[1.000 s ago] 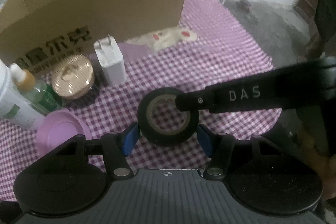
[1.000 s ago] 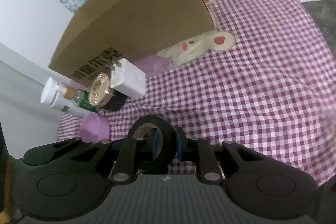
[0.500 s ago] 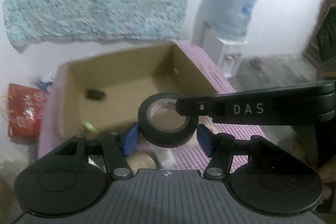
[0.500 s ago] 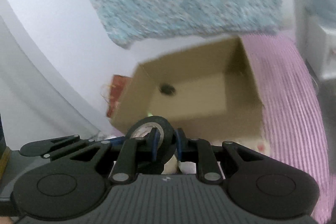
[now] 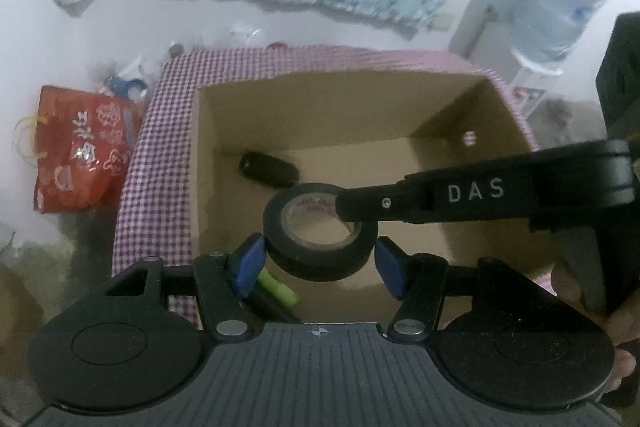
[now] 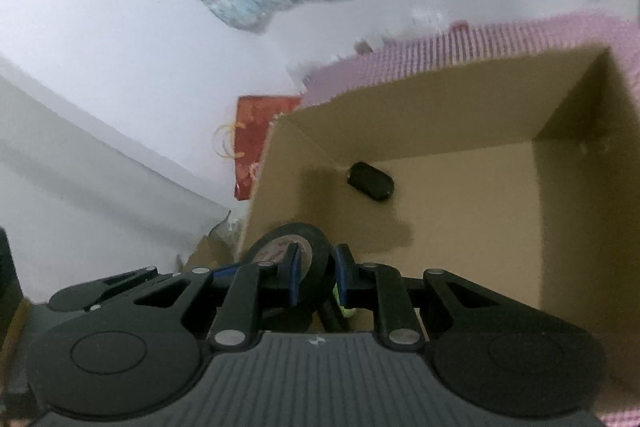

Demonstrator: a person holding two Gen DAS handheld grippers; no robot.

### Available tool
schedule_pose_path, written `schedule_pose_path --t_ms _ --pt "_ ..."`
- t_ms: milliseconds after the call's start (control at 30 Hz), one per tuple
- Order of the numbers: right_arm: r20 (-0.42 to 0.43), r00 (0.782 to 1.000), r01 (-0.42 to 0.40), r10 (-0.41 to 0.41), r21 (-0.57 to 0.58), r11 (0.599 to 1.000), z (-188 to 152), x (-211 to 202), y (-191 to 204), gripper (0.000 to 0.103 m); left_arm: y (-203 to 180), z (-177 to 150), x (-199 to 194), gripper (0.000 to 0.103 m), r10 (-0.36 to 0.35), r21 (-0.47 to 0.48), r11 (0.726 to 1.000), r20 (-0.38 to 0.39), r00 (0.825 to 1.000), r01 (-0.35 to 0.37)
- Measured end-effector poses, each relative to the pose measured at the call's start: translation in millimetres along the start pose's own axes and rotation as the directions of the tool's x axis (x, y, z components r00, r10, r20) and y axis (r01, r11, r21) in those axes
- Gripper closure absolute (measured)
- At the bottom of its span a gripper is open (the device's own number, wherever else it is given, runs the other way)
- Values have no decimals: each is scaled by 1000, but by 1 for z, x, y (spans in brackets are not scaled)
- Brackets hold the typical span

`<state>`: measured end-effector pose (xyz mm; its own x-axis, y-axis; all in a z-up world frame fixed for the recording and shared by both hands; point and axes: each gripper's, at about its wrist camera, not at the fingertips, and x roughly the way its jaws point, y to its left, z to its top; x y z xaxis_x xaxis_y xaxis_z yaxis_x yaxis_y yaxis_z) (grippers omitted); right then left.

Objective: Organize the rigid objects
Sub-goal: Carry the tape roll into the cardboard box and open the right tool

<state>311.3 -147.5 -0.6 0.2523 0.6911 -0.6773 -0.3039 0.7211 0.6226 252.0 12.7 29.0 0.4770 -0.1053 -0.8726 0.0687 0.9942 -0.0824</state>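
Checked worktop [image 5: 148,163] by a white wall; box [image 5: 496,115] at 12. Right gripper [image 6: 314,277] clamps the tape [image 5: 320,239], hole upward; left gripper [image 5: 320,259] gapes around it.

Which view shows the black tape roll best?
The left wrist view: the tape roll shows its whole ring and printed core, above the cardboard box. In the right wrist view it sits edge-on, partly hidden by the right claw.

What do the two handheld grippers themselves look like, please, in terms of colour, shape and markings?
Both are matte black: a ribbed grey-black body, round discs on each side, silver pivot bolts and linkage arms. The fingers carry blue pads. The right gripper shows white "DAS" lettering on its side in the left wrist view. No cables are visible.
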Motion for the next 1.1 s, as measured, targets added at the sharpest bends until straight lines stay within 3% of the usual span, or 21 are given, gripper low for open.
schedule_pose_path --t_ms 233,433,667,833,1100 --pt "-75 997 17 -11 71 997 14 48 -21 84 10 8 30 45 66 -9 998 -45 997 -67" --pt "-72 997 41 -34 98 994 8 65 -27 84 5 9 25 43 57 -17 998 -29 998 -57" --pt "-16 1000 20 -19 79 997 6 32 -26 83 1 7 0 42 14 -36 999 17 1000 -13" --pt "3 1000 13 -13 43 999 -4 -6 -20 83 3 -4 -33 42 -54 -64 996 60 997 58" --pt "-54 996 58 -65 -121 991 -23 -40 13 82 30 -56 -113 34 -148 -112 979 202 968 173"
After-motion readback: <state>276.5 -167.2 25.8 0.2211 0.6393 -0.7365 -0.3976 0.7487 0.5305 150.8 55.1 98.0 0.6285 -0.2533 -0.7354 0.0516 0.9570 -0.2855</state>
